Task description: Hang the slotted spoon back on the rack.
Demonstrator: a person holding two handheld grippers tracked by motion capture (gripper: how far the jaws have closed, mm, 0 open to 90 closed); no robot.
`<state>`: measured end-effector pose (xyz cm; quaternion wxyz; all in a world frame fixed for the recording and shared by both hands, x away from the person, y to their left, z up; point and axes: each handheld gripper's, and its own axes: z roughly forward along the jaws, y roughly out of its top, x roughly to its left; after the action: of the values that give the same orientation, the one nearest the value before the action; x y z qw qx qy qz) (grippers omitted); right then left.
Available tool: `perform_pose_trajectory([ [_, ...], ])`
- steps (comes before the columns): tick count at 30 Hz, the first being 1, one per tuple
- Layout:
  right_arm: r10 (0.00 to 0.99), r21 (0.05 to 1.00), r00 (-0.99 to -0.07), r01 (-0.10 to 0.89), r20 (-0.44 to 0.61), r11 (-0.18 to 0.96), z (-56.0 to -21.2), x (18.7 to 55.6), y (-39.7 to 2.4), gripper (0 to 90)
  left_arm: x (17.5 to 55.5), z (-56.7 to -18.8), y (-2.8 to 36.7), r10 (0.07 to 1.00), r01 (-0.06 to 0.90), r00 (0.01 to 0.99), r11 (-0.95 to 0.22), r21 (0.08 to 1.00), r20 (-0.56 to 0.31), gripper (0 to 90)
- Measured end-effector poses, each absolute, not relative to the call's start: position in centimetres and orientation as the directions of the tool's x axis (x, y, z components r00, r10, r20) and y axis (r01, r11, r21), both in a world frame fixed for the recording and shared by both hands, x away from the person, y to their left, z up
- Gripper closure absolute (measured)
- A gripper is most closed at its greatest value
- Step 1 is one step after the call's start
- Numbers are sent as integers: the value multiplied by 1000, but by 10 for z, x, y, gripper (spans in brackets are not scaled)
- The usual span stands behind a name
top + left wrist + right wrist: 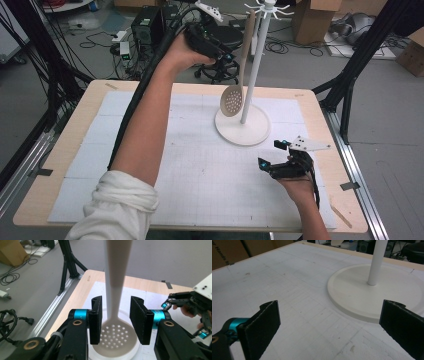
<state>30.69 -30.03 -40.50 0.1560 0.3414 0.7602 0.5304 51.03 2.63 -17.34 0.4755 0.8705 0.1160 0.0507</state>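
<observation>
While the slotted spoon (pixel 239 75) hangs from a hook at the top of the rack (pixel 252 75), its handle passes untouched between the left gripper's (pixel 116 320) parted pads, so only withdrawal appears left; the right gripper (pixel 275 155) rests spread beside the rack's base.

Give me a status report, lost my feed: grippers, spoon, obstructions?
Left gripper open, jaws either side of the slotted spoon handle, not pressing. Spoon hanging on the rack. Right gripper open, empty, low beside the rack base. Nothing in the way.

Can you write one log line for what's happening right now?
left gripper: open around spoon handle | slotted spoon: hanging on stand | right gripper: open, empty
</observation>
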Motion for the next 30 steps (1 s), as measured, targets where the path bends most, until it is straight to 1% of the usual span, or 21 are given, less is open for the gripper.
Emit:
perform_pose_trajectory([
  [3, 685, 914, -718, 352, 123, 204, -405, 307, -300, 20, 503, -175, 36, 247, 160, 969, -546, 822, -25, 584],
  [5, 684, 914, -719, 350, 123, 205, -404, 308, -299, 20, 496, -174, 43, 248, 147, 969, -525, 838, -15, 571],
  [6, 684, 916, -720, 345, 116, 207, -404, 308, -299, 20, 493, -175, 48, 244, 159, 969, -494, 855, -40, 563],
  [7, 682, 914, -721, 351, 124, 205, -404, 309, -298, 20, 492, -175, 51, 241, 178, 968, -488, 854, -64, 554],
  [9, 680, 914, -723, 347, 118, 210, -405, 310, -296, 20, 487, -178, 57, 254, 175, 966, -505, 845, -48, 530],
  [10, 677, 912, -726, 349, 120, 214, -406, 311, -295, 20, 484, -179, 60, 251, 169, 967, -494, 853, -47, 524],
  [12, 674, 912, -729, 350, 121, 215, -406, 312, -293, 20, 479, -183, 67, 245, 180, 967, -466, 866, -69, 525],
  [13, 672, 912, -731, 349, 119, 217, -405, 312, -292, 20, 477, -185, 70, 251, 174, 966, -469, 866, -57, 522],
  [19, 659, 912, -744, 340, 112, 229, -404, 315, -285, 20, 467, -200, 91, 272, 197, 959, -457, 867, -74, 508],
  [23, 657, 912, -745, 341, 115, 227, -404, 315, -283, 20, 456, -209, 102, 283, 202, 956, -452, 869, -75, 479],
  [28, 660, 912, -742, 341, 114, 227, -404, 316, -284, 20, 440, -218, 118, 302, 204, 950, -422, 883, -75, 420],
  [30, 660, 913, -743, 339, 111, 227, -404, 316, -284, 20, 435, -223, 125, 304, 206, 949, -411, 888, -79, 411],
])
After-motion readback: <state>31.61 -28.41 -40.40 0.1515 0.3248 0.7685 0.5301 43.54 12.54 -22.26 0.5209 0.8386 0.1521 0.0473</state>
